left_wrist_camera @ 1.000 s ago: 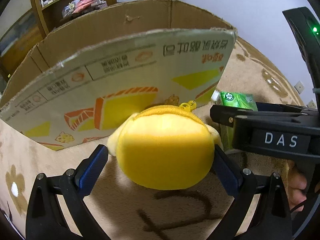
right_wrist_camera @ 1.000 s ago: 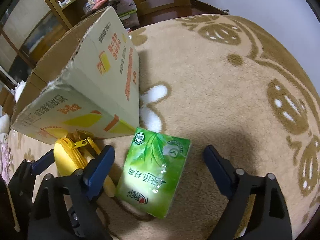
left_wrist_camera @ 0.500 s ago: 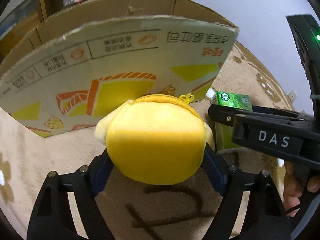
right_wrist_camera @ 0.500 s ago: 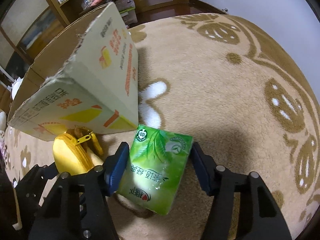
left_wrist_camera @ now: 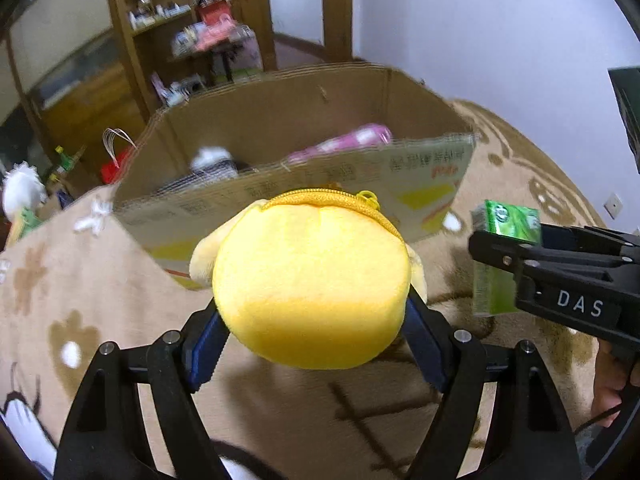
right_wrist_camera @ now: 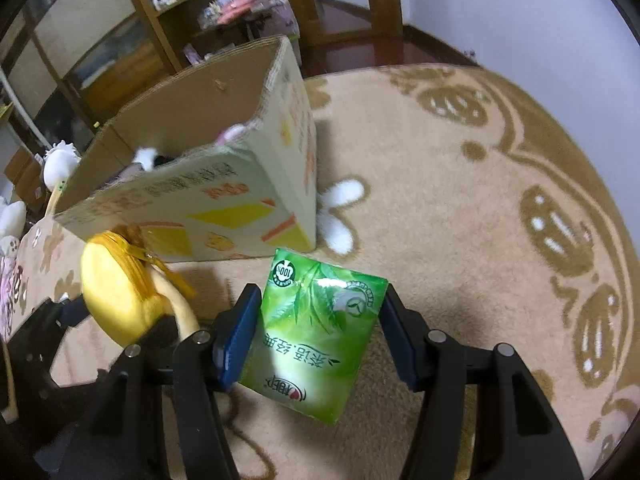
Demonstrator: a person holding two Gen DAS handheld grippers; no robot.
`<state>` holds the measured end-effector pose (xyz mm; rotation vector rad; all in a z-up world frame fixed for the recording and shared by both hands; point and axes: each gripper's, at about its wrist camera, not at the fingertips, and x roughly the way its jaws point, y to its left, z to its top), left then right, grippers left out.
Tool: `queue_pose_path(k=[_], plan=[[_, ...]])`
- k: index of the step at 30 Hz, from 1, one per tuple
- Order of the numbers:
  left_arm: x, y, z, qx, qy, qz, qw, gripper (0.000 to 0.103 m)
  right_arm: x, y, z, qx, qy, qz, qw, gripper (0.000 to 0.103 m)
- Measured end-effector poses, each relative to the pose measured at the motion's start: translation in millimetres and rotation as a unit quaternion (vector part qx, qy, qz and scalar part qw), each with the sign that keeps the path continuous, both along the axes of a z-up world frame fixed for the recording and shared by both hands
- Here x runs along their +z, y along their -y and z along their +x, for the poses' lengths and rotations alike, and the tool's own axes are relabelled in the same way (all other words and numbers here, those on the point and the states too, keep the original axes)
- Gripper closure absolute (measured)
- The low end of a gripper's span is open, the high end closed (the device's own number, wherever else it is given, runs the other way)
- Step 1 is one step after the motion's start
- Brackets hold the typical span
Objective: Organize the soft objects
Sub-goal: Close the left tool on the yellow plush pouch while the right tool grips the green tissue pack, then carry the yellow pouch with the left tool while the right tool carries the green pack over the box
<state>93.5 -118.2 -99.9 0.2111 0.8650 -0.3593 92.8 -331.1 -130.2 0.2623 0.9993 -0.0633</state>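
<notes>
Left hand-held gripper (left_wrist_camera: 312, 344) clamps round yellow plush zip pouch (left_wrist_camera: 312, 280) above beige patterned carpet (right_wrist_camera: 460, 208); right hand-held gripper (right_wrist_camera: 318, 334), marked "DAS", jaws closing on green tissue pack (right_wrist_camera: 316, 336) printed "100%". Beyond, open cardboard box (right_wrist_camera: 224, 200) with orange-yellow print.

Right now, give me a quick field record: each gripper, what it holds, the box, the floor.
left gripper: shut on yellow plush pouch, zipper side up
right gripper: jaws closing, pads pressing on green tissue pack
cardboard box: open top, standing on carpet beyond both items
box contents: something pink and something white, blurred
carpet: beige with brown pattern
</notes>
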Motion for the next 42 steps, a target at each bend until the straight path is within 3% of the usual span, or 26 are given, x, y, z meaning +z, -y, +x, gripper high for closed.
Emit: queue_pose_path(k=[11, 19, 29, 42], plan=[[69.5, -53.5, -18.7, 0.068, 0.098, -0.025, 0.9925, 0.024, 67.0, -16.5, -24.1, 0.012, 0.115, -0.032, 0.993, 0.041], [91.7, -64.8, -10.5, 0.085, 0.132, -0.035, 0.9869, 0.024, 102.1, -23.6, -29.2, 0.012, 0.192, -0.052, 0.98, 0.041], [92.8, -63.9, 4.4, 0.09, 0.148, -0.042, 0.984, 0.024, 115.8, -32.3, -14.4, 0.024, 0.216, -0.072, 0.973, 0.041], [85.1, -55.4, 30.8, 0.085, 0.161, -0.032, 0.9828, 0.023, 109.6, -28.9, 16.9, 0.016, 0.218, -0.083, 0.972, 0.041]])
